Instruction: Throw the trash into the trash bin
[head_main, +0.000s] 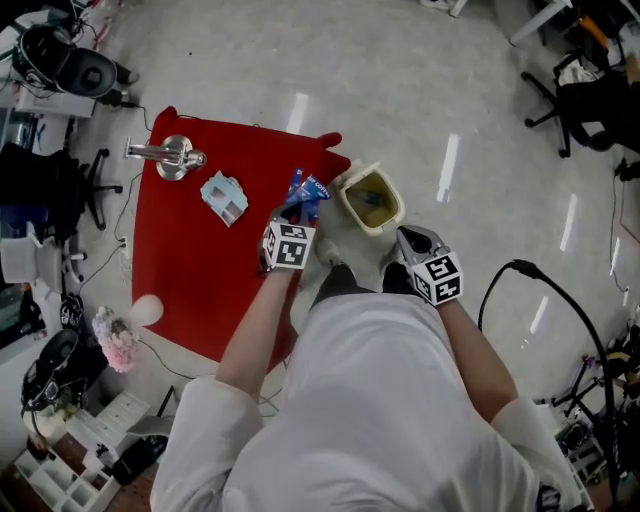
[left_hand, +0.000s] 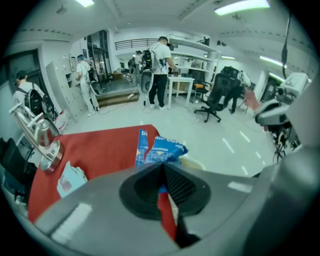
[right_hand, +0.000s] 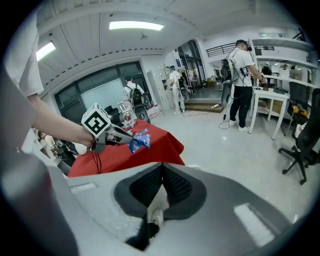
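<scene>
The blue wrapper (head_main: 306, 190) is up off the table, pinched in the left gripper (head_main: 296, 210), right at the red cloth's (head_main: 190, 270) far corner and just beside the rim of the trash bin (head_main: 346, 203), not over the opening. In the left gripper view the jaws are clamped tight, blue and red foil squeezed between the pads, and the rest of the wrapper fans out past the tips (left_hand: 160, 147), torn down the middle, with the bin's cream rim (left_hand: 193, 162) peeking out just below it. From the right gripper's camera you get it side-on: the left gripper (right_hand: 125, 137), with its marker cube, reaches over the cloth and the wrapper (right_hand: 138, 140) dangles from its tip, clear of the red surface. Now the right gripper (head_main: 402, 236): it sits against the bin's near right side, and in its own view the jaws are closed (right_hand: 161, 172), with a pale strip caught between the pads, which looks like the bin's own wall. The bin is tipped with its mouth up to the head camera, something dark lying inside, and it stands just off the cloth's edge, over the grey floor. Further out on the cloth lies a pale-blue packet (head_main: 223, 197), near the wrapper, then a shiny metal handle (head_main: 165, 155) at the far left corner, and a pale round thing (head_main: 147, 310) alone at the near left edge. Behind it all, several people stand at benches and an office chair (left_hand: 215, 97) waits on the floor.
</scene>
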